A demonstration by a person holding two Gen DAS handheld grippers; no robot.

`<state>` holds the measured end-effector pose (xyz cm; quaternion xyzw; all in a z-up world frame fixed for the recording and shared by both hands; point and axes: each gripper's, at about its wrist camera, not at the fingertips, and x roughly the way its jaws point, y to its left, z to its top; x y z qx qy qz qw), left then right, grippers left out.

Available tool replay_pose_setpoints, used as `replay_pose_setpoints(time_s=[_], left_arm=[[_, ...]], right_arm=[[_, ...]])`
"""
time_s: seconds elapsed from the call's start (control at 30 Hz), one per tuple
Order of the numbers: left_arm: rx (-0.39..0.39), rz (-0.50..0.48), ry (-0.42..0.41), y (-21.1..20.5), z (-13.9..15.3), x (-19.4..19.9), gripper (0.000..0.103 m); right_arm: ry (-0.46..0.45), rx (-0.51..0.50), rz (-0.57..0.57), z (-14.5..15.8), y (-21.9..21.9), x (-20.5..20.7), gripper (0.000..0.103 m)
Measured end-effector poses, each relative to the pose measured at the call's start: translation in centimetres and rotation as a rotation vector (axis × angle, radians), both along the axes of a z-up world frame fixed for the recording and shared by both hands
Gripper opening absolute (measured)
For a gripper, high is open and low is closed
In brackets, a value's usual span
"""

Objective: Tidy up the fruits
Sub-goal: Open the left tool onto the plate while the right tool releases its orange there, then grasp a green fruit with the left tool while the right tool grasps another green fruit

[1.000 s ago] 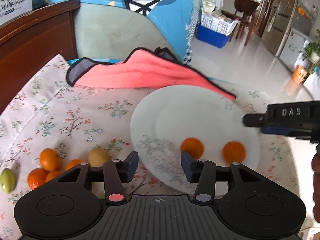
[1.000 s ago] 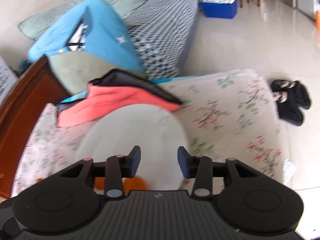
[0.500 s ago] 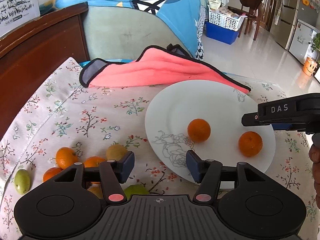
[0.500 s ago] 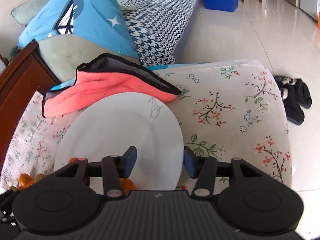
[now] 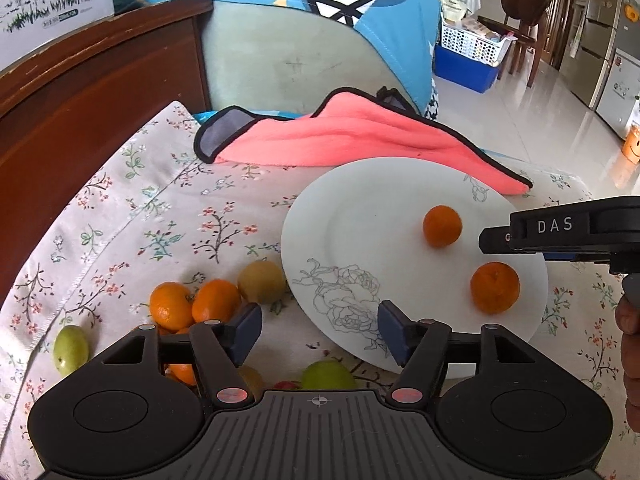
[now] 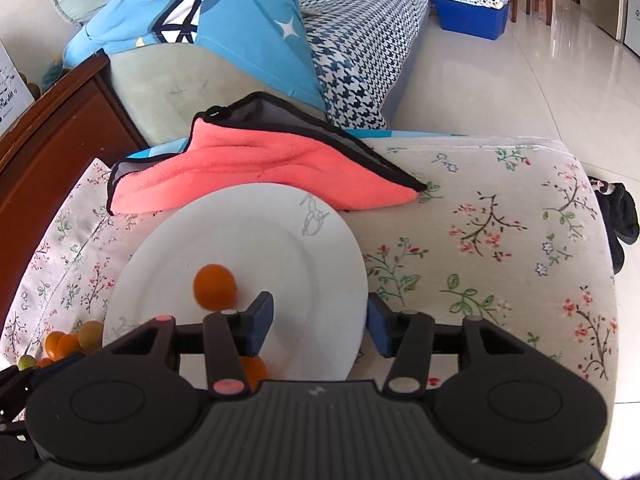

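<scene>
Floral cloth [image 5: 160, 216] is covering the cushioned surface where everything is lying, with a pink towel [image 5: 352, 140] bunched at its far side and a glossy tiled floor [image 5: 540, 120] stretching off beyond.

From the left wrist view, the left gripper [image 5: 318, 332] is angling steeply down over the near edge of a white plate [image 5: 360, 240], its jaws spread and just having been opening, with nothing between them. Two oranges are sitting on the plate: a far orange [image 5: 442, 226] and a near orange [image 5: 495, 288]. Loose fruit is lying on the cloth left of the plate: a cluster of oranges [image 5: 196, 304], a yellowish fruit [image 5: 262, 282] touching the plate's rim, a green fruit [image 5: 72, 350] off to the left, and another green fruit [image 5: 328, 376] partly hidden behind the gripper body. The right gripper [image 5: 496, 238] is reaching in side-on from the right above the plate, and part of the person's hand [image 5: 630, 320] is showing at the edge.

From the right wrist view, the right gripper [image 6: 320, 322] is pointing down over the plate [image 6: 280, 240], jaws spread and empty. Only this view is showing a patterned sofa [image 6: 360, 40] and dark slippers [image 6: 620, 220] on the floor. One orange [image 6: 215, 286] is looking blurred here; the second [image 6: 254, 370] is mostly hidden behind a finger.
</scene>
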<state>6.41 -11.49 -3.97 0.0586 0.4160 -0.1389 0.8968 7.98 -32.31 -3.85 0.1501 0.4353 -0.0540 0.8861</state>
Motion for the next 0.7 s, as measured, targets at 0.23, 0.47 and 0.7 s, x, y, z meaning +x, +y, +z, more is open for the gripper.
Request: replay_pose_setpoints(time_s=[0.23, 0.47, 0.7], left_arm=[[-0.04, 0.009, 0.001, 1.6, 2.0, -0.1, 0.072], [-0.074, 0.059, 0.055, 4.9, 4.2, 0.0, 0.079], [0.037, 0.054, -0.034, 7.2, 5.7, -1.6, 0.087]], right_arm=[[-0.004, -0.031, -0.01, 0.5, 0.6, 0.3, 0.052], [-0.106, -0.095, 0.061, 3.8, 2.3, -1.1, 0.059], [-0.183, -0.123, 0.165, 6.3, 5.9, -3.8, 0.068]])
